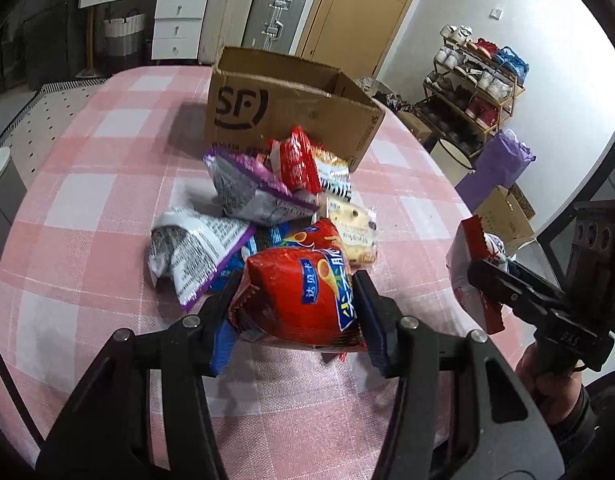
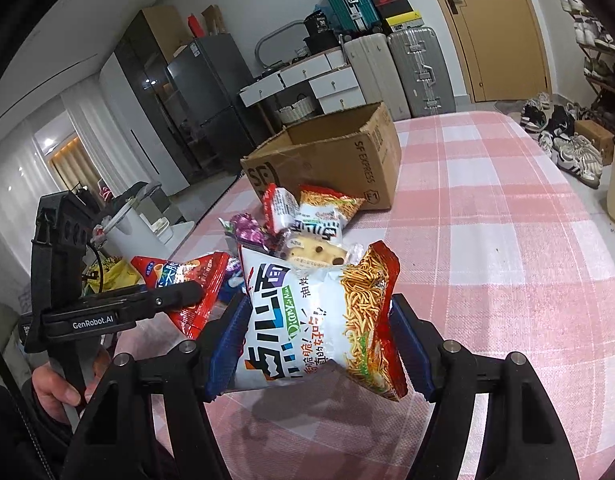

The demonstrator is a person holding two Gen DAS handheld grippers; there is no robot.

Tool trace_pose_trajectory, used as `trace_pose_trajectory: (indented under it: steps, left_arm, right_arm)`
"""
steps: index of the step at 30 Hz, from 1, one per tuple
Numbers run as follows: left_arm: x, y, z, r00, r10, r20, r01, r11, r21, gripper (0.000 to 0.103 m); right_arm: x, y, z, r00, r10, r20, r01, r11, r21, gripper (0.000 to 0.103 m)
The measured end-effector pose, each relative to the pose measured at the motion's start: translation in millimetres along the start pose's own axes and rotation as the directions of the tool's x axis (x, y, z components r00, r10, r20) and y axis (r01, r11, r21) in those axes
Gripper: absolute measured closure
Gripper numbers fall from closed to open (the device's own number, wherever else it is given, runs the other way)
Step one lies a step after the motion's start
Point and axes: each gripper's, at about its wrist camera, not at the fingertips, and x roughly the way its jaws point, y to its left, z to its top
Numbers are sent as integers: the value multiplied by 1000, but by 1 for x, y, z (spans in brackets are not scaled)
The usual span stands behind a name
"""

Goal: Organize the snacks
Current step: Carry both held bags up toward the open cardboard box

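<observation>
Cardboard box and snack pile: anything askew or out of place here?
The cardboard box lies tipped on its side, its opening not facing the snacks. The snack pile sits loose on the checked tablecloth beside it, packets overlapping. Nothing looks torn or spilled.

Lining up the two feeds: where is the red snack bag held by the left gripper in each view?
Left wrist: the red snack bag sits bottom centre, clamped between the left gripper pads.
Right wrist: the same bag appears at left, mid-height.
Shared landmark: the SF cardboard box beyond the snack pile.
</observation>
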Motion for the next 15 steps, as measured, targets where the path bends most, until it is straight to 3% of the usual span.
trace_pose_trajectory:
  steps: [15]
  left_arm:
    - [-38,5,72,997,-7,72,3,999,48,53]
  right_arm:
    - [0,26,56,998,24,60,-18,996,-92,32]
